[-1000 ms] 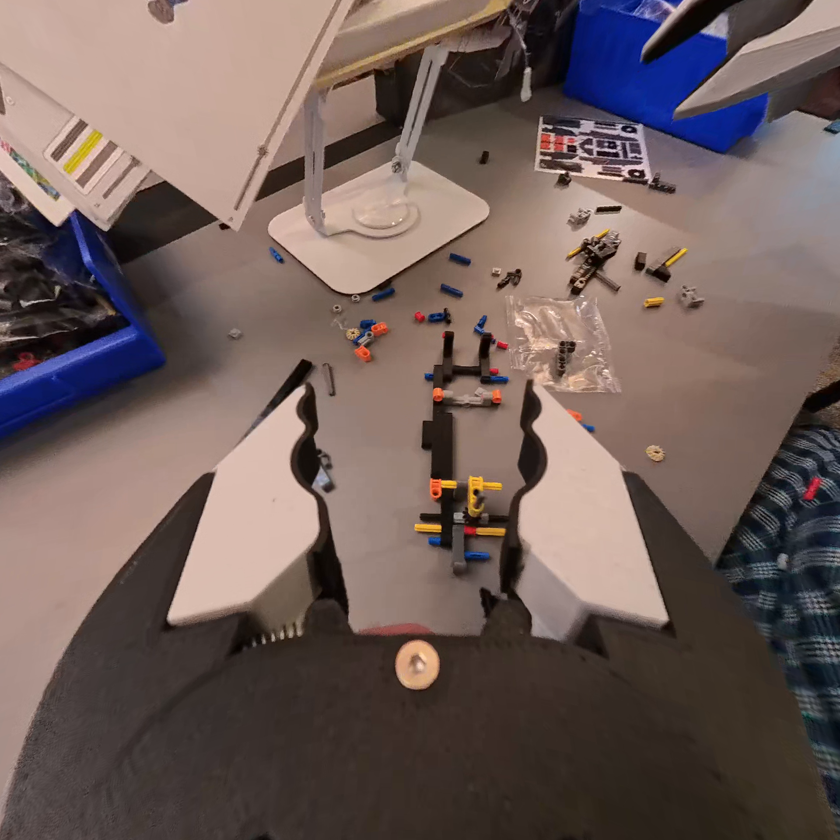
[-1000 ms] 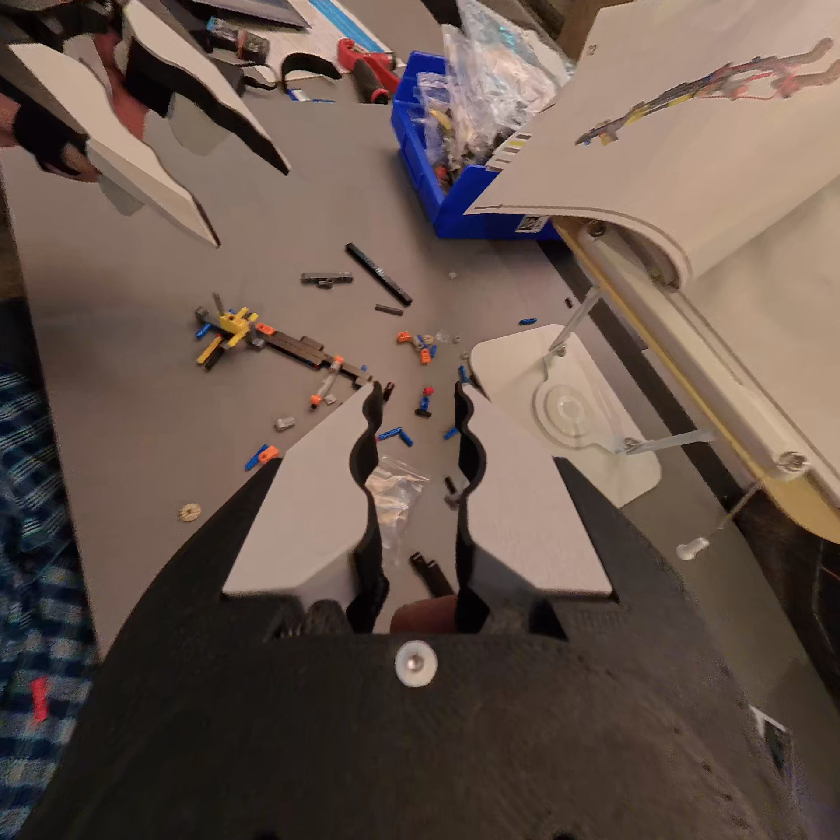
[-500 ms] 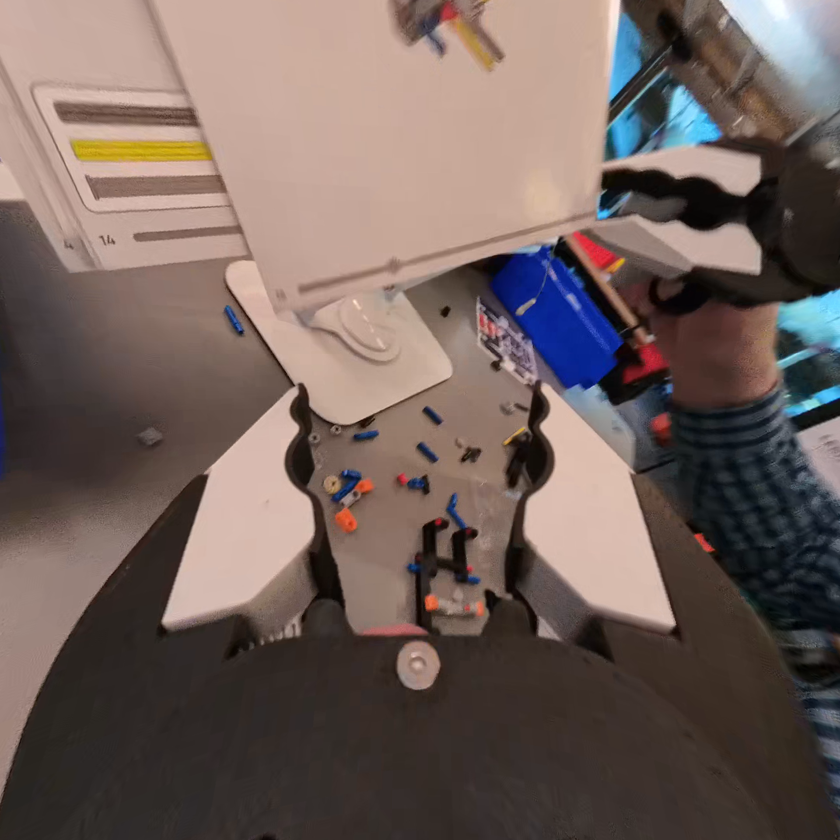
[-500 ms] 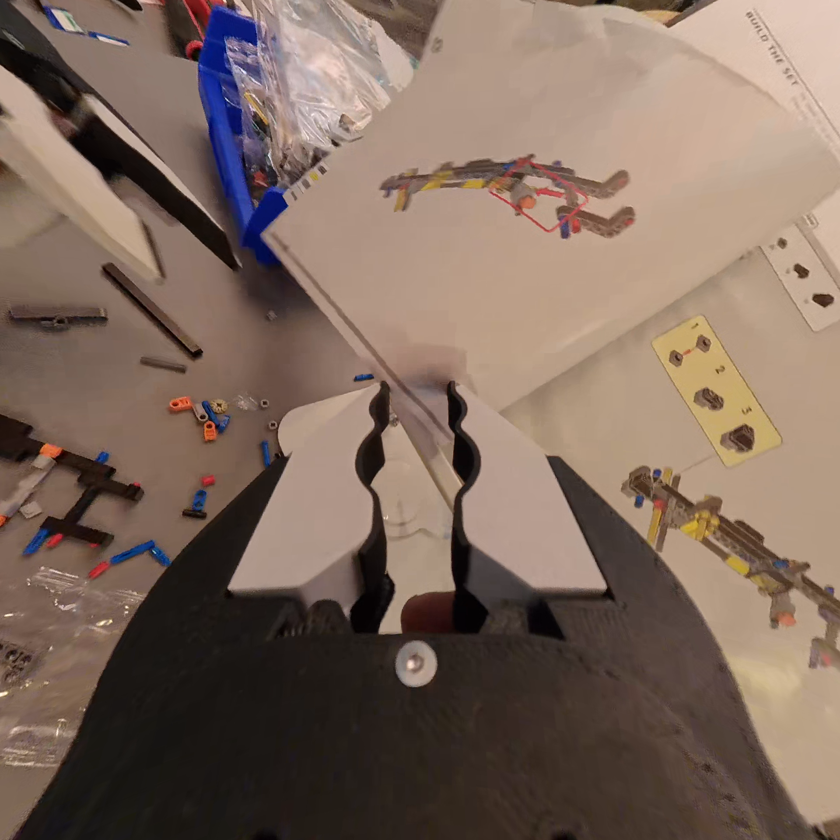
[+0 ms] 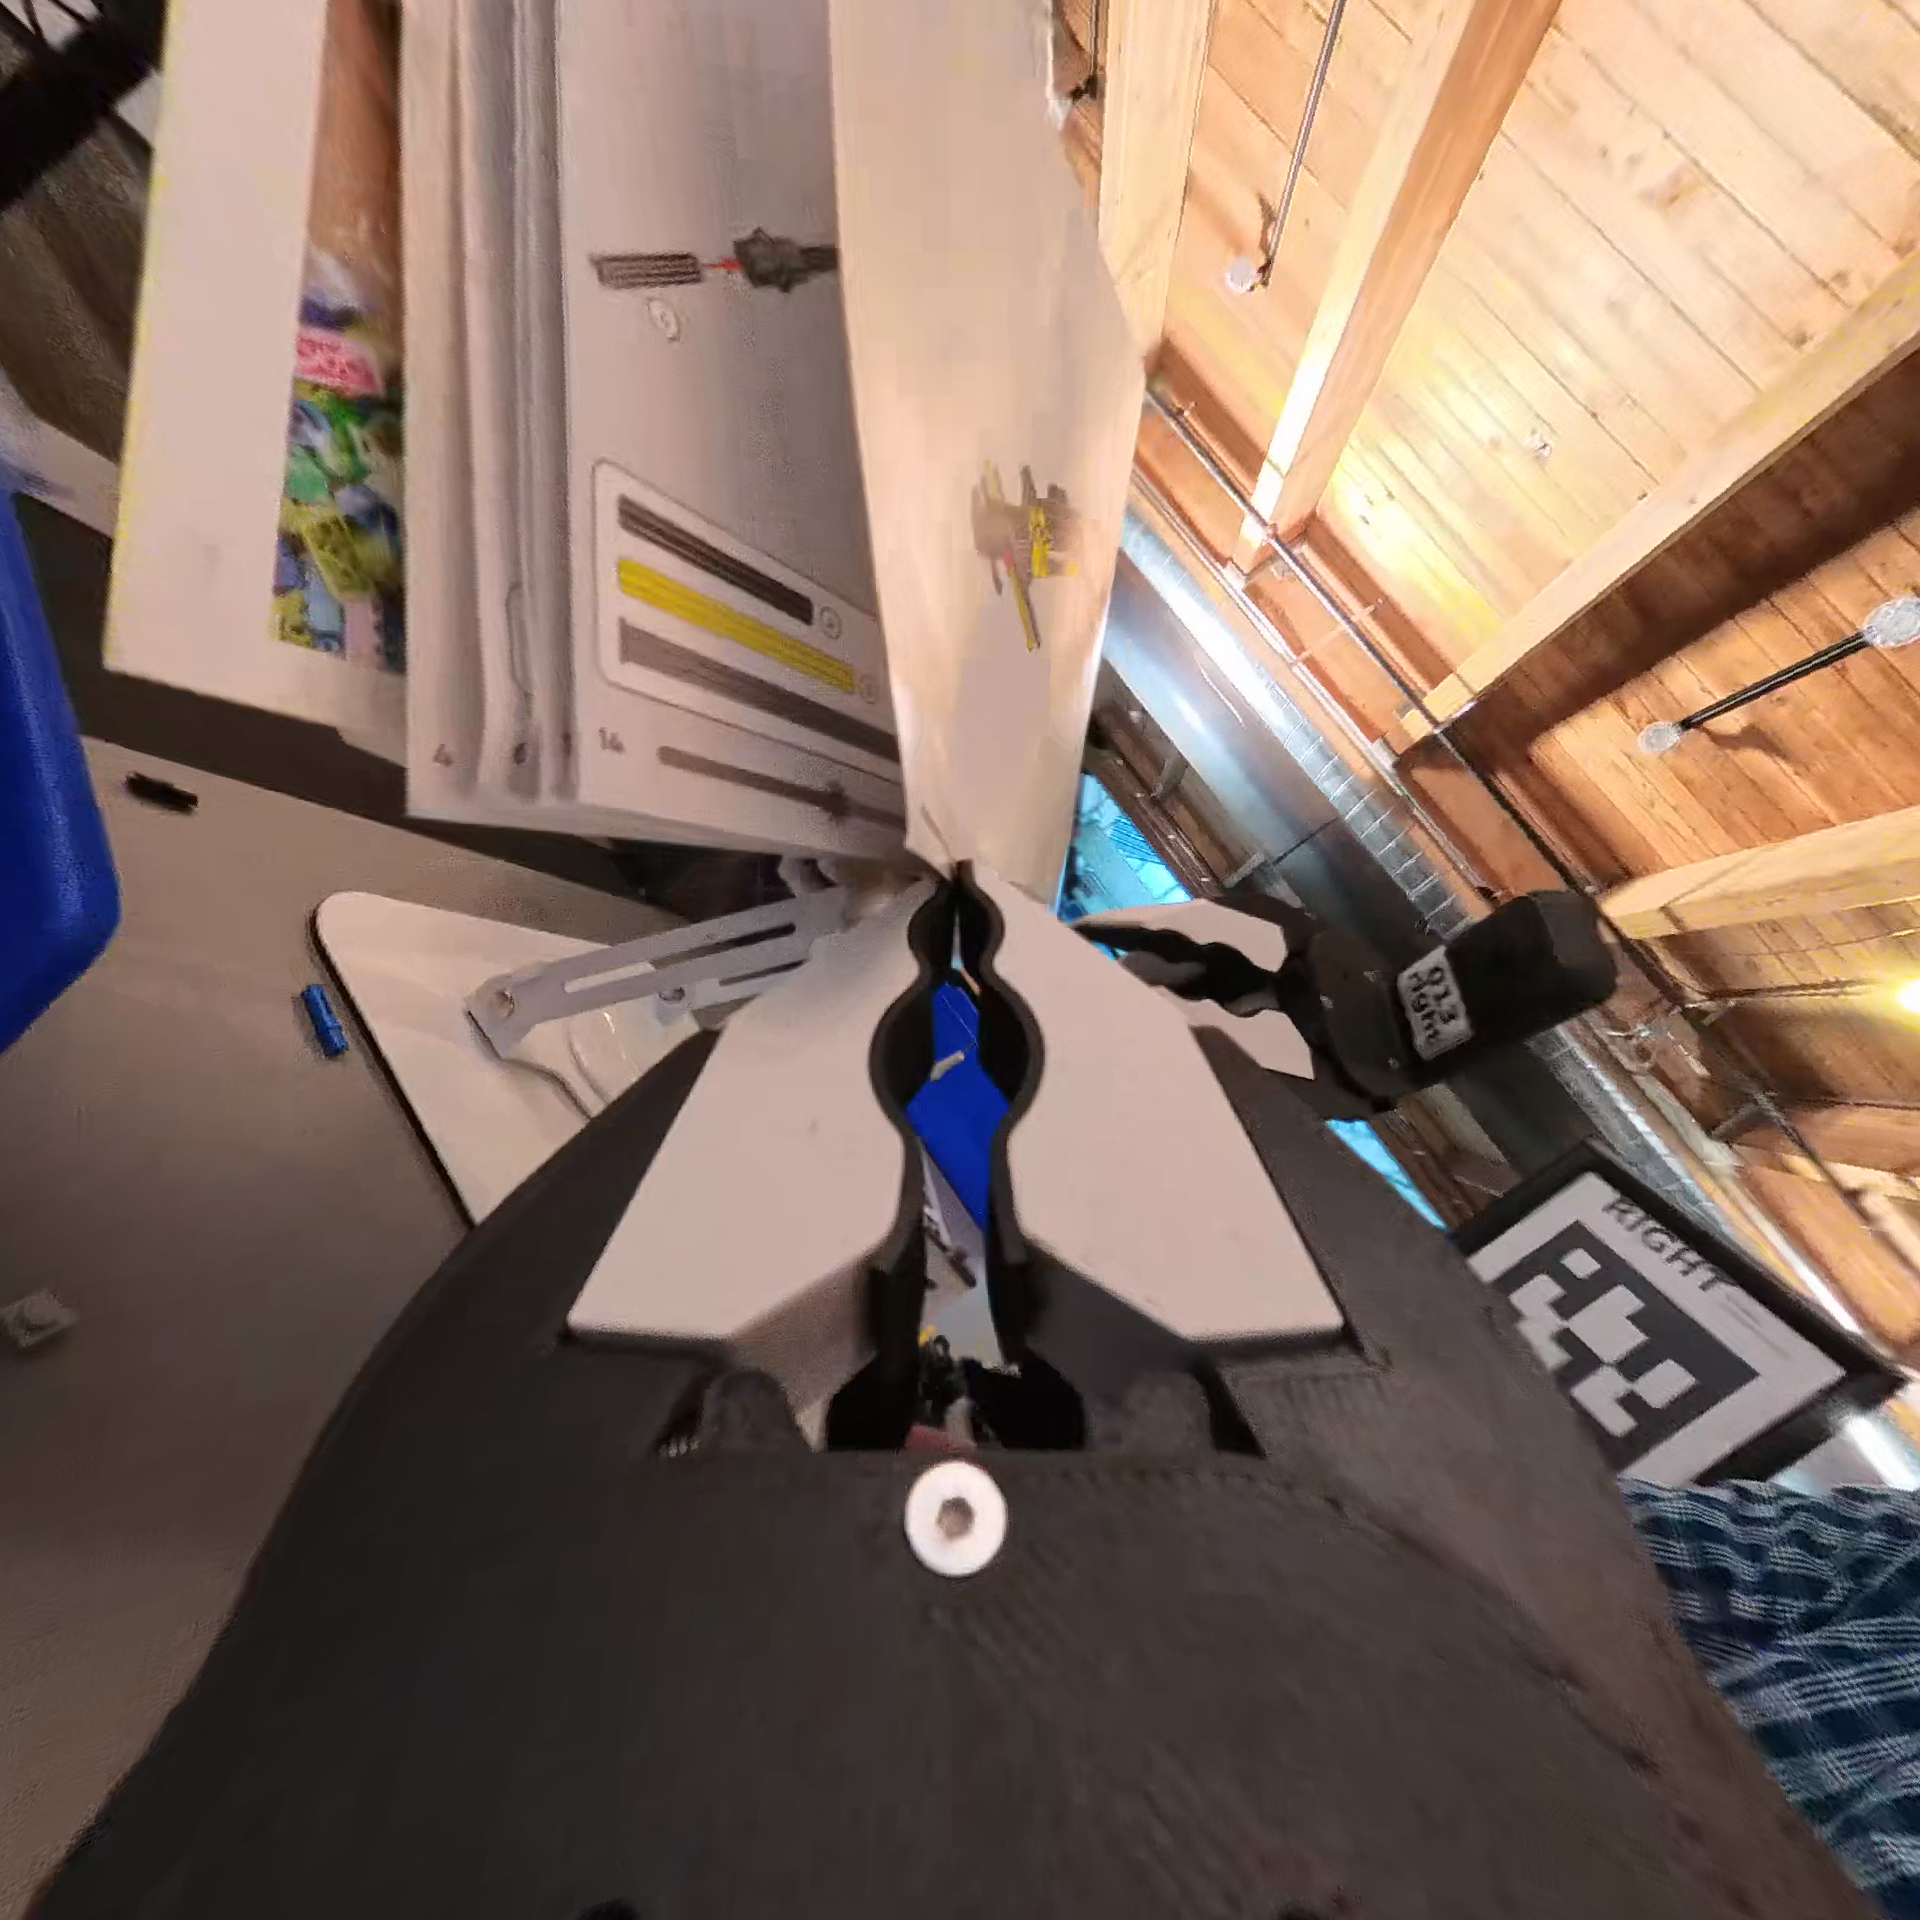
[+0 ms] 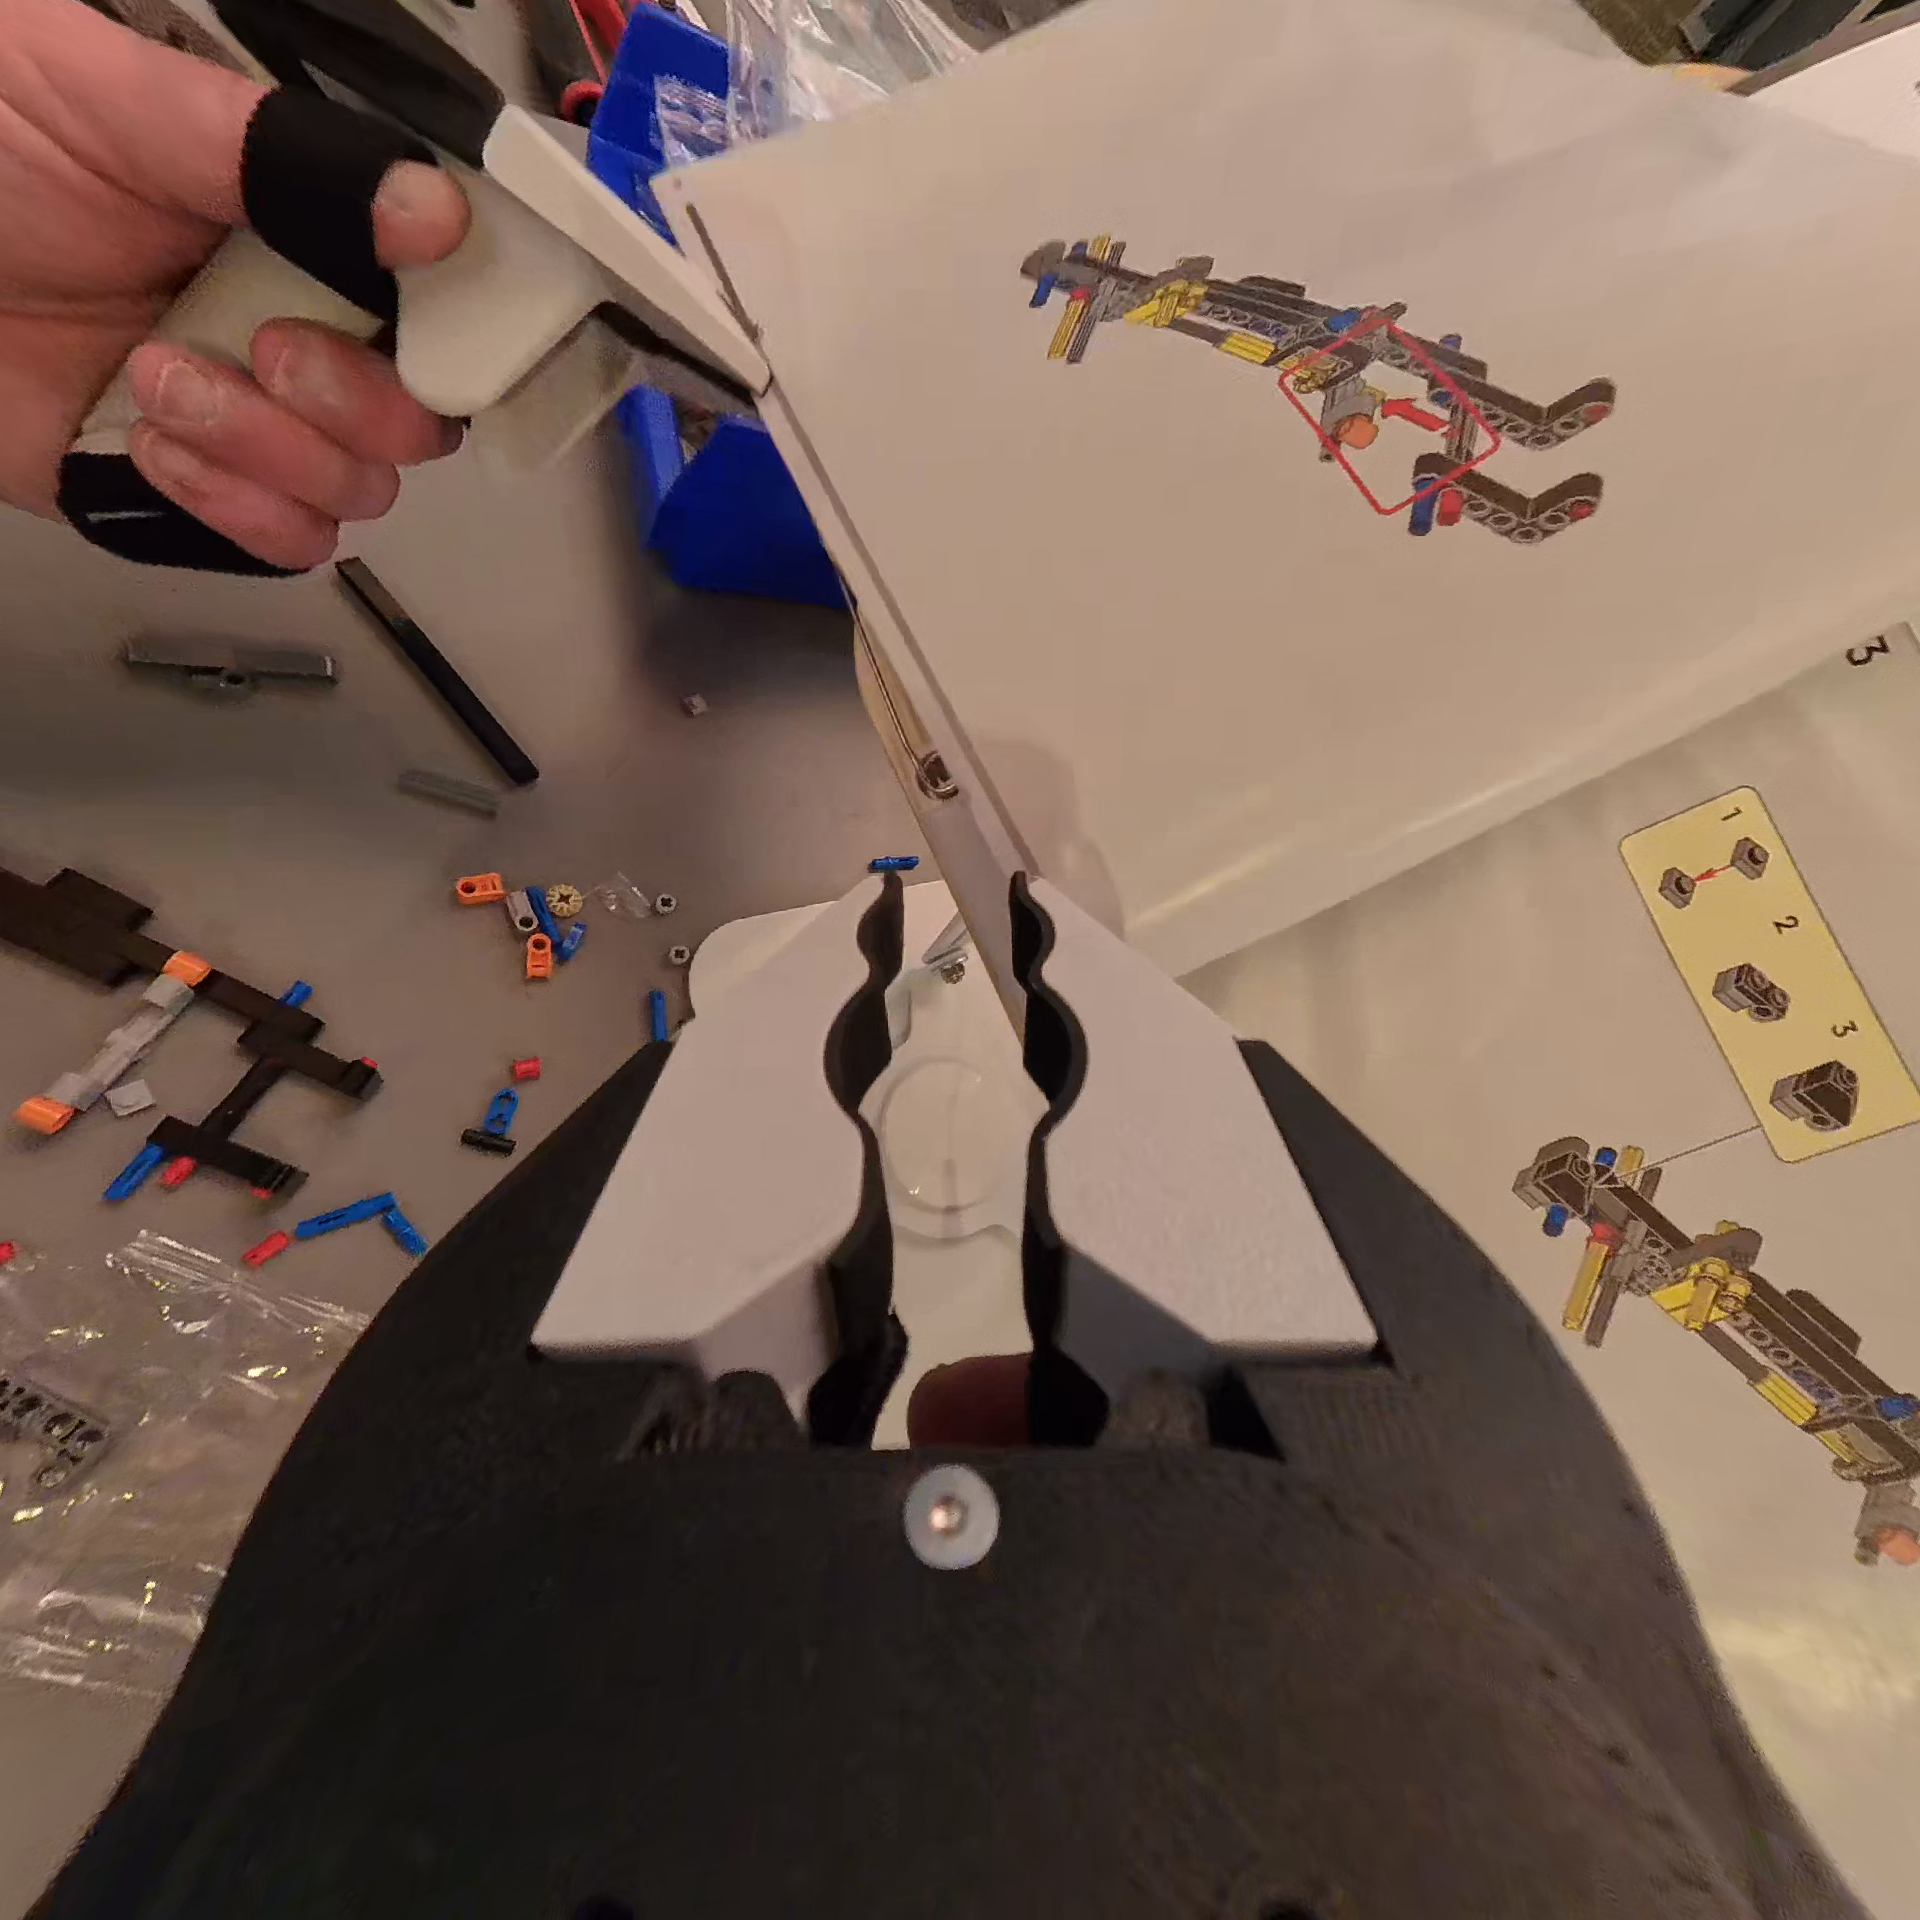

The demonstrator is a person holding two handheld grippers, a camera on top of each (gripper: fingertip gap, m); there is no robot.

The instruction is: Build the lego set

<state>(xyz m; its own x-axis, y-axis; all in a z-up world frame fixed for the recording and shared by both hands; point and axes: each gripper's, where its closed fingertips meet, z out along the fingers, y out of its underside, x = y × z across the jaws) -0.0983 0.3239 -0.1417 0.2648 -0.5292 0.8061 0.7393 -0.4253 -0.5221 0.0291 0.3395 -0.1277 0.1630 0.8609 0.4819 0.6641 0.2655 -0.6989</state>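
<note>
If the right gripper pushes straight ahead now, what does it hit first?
Most likely the lifted page: its lower edge already runs between the open right gripper fingertips, near the right one. Below lies the stand's white base, though depth is unclear.

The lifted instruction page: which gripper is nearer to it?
Left. The left gripper pinches the lifted instruction page at its corner; the right gripper is open, the page's edge between its fingers.

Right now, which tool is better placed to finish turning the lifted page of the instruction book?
Left. The left tool is shut on the lifted page at its corner; the right tool is open, gripping nothing.
</note>
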